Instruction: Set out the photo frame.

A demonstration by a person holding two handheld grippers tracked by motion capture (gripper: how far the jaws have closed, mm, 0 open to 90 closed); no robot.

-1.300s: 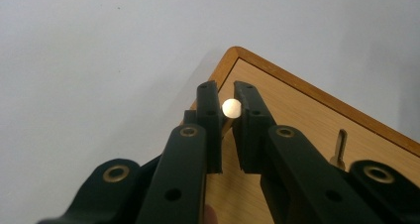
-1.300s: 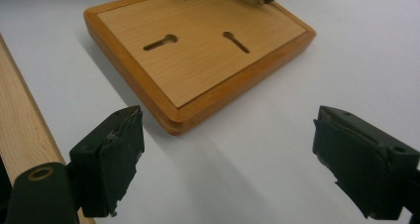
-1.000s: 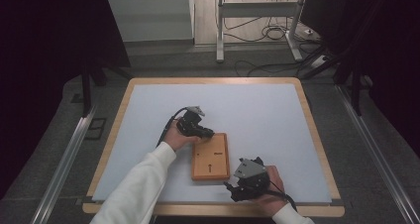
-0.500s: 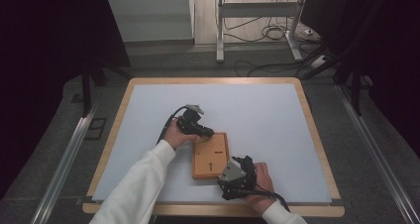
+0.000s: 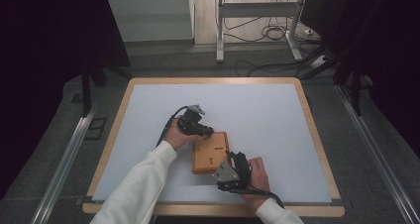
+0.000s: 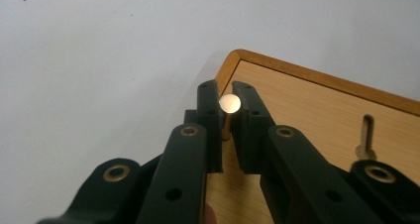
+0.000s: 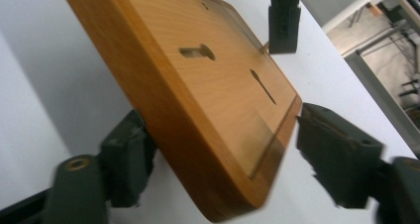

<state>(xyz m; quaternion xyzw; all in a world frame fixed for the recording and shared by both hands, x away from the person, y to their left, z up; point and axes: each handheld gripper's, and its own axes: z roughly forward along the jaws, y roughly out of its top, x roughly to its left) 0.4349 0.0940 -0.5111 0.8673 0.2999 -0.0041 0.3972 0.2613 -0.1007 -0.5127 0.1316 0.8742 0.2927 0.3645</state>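
A flat wooden board [image 5: 210,154] with keyhole slots [image 7: 198,51] lies on the white table top. My left gripper [image 5: 210,133] reaches over the board's far left corner and is shut on a small brass peg [image 6: 230,104] that stands upright on the board [image 6: 317,110]. My right gripper [image 5: 232,158] is at the board's near right corner. Its jaws have just been closing, with the board [image 7: 208,100] between them. The left pad [image 7: 130,157] is at the board's side, while a small gap is left at the right pad [image 7: 337,154]. The left gripper [image 7: 284,21] appears far off.
The white sheet [image 5: 267,115] covers a table with a wooden rim [image 5: 318,140]. Metal rails run along both sides [image 5: 64,159]. Behind the table stand a metal frame [image 5: 257,6] and cables on the floor [image 5: 270,33]. Open table surface lies to the right and far side.
My right gripper has moved left to the board and now straddles its near right corner, jaws narrower than before. The left gripper has stayed on the peg.
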